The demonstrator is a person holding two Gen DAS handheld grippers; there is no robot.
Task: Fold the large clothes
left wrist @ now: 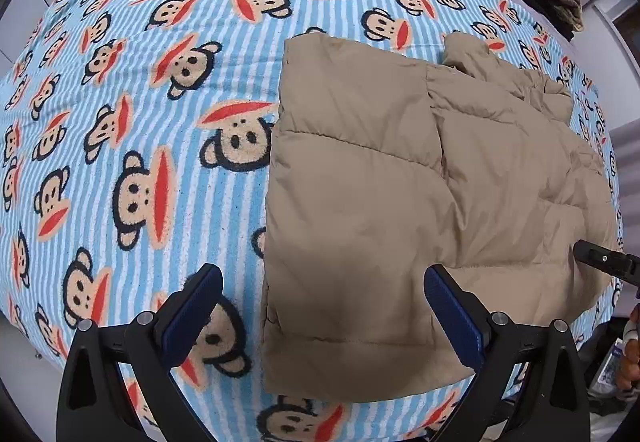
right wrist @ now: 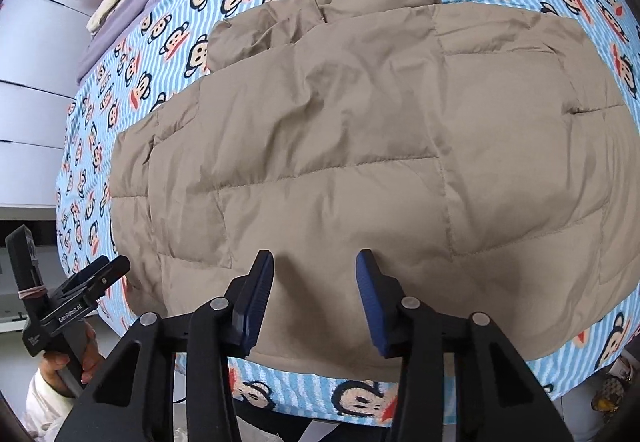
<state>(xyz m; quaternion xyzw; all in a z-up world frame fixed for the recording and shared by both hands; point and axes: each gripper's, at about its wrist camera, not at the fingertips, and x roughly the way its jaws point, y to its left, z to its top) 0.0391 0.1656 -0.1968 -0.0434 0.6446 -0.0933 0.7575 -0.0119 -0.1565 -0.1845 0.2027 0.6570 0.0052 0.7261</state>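
On the left, the left gripper [left wrist: 322, 316] hangs over the bed's monkey-print blanket [left wrist: 132, 146], its jaws wide apart with nothing between them. One jaw stands over bare blanket, the other over the tan padded jacket [left wrist: 376, 202], so the jacket's left side edge runs right between them, from the near hem up and away. That edge is the thing a left-side grasp would turn on, and it already lies in the gap.

The jacket lies flat on the bed, partly folded, with its long axis running away from the person: near hem toward the bed's front edge, bunched collar or sleeve end at the far side.

To the right, the right gripper [right wrist: 316, 294] points down over the jacket [right wrist: 360, 146] close to the near hem, about midway along its width. Its jaws stand partly apart. A soft ridge of fabric sits between them, but the pads do not look pressed on it. In my judgement both hands are set near the hem for lifting that end toward the far end; the right hand is the one nearer a grip.
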